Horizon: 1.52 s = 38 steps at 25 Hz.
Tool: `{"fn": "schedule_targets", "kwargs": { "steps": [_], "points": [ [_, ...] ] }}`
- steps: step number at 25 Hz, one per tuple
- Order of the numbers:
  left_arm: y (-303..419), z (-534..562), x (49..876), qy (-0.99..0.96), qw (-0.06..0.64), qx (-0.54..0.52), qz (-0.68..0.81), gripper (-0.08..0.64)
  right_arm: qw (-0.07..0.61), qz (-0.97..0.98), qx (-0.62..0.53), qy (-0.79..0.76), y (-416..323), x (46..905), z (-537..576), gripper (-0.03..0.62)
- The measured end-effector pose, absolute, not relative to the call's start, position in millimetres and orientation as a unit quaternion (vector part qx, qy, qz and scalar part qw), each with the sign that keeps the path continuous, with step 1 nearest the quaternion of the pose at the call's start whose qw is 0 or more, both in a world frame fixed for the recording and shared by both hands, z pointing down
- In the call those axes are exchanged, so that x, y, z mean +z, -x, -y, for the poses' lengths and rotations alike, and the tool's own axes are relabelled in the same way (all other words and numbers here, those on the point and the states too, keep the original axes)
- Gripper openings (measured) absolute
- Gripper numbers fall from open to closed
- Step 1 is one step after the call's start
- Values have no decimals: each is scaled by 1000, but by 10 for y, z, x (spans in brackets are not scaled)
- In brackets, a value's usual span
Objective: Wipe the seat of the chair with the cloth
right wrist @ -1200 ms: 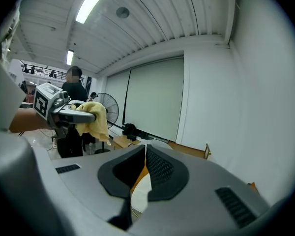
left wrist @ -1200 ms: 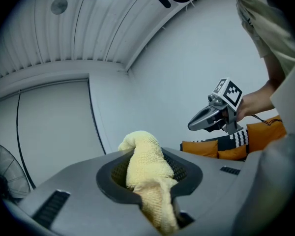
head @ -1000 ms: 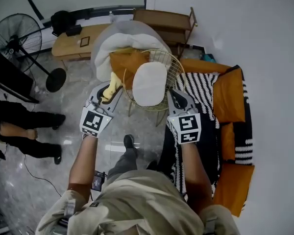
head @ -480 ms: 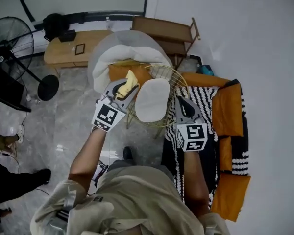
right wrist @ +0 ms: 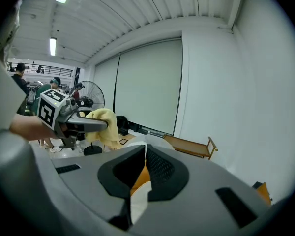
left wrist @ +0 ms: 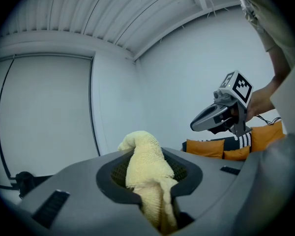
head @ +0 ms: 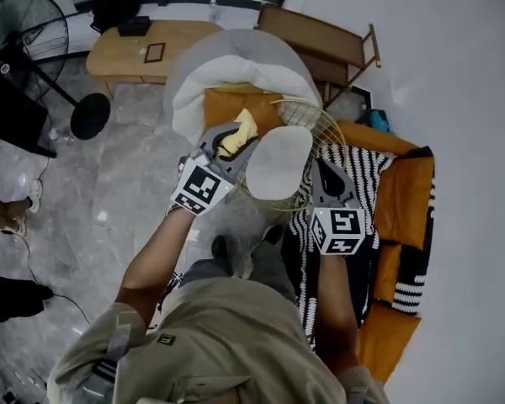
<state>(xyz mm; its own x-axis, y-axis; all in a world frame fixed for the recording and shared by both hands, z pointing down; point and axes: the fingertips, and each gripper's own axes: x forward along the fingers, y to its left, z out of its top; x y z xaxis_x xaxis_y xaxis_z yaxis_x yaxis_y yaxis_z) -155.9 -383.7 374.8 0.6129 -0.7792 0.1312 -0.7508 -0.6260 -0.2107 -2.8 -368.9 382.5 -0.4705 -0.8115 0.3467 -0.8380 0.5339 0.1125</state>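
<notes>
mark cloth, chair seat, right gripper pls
cloth (left wrist: 145,173), left gripper view, on the bunched yellow bulk between the jaws.
chair seat (head: 278,165), head view, middle of the white pad.
right gripper (right wrist: 145,151), right gripper view, midway between its fingertips.

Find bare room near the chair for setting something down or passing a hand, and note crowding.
Bare floor lies left of the chair, bordered by the fan base and wooden table. The white seat is bare too. Crowded: the striped sofa at its right, the white armchair behind.
</notes>
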Motion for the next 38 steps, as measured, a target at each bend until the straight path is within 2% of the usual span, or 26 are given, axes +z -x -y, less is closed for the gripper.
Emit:
{"fn": "schedule_targets", "kwargs": {
  "steps": [8, 16, 27, 32, 38],
  "points": [
    [1390, 4419, 4625, 881, 20, -154, -447, 118, 184, 860, 69, -471, -228, 4461, 4419, 26],
    [832, 4988, 5980, 852, -45, -198, -483, 118, 230, 850, 125, -458, -908, 5594, 4999, 26],
    [605, 5455, 7484, 798, -95, -258, -536, 118, 269, 837, 173, -445, -1525, 6637, 5168, 26],
    [39, 5630, 7834, 809, -94, -275, -511, 118, 288, 821, 201, -451, -1924, 7014, 5103, 26],
    [-908, 5791, 8135, 843, -125, -260, -455, 118, 297, 808, 219, -459, -2272, 7232, 5066, 26]
  ]
}}
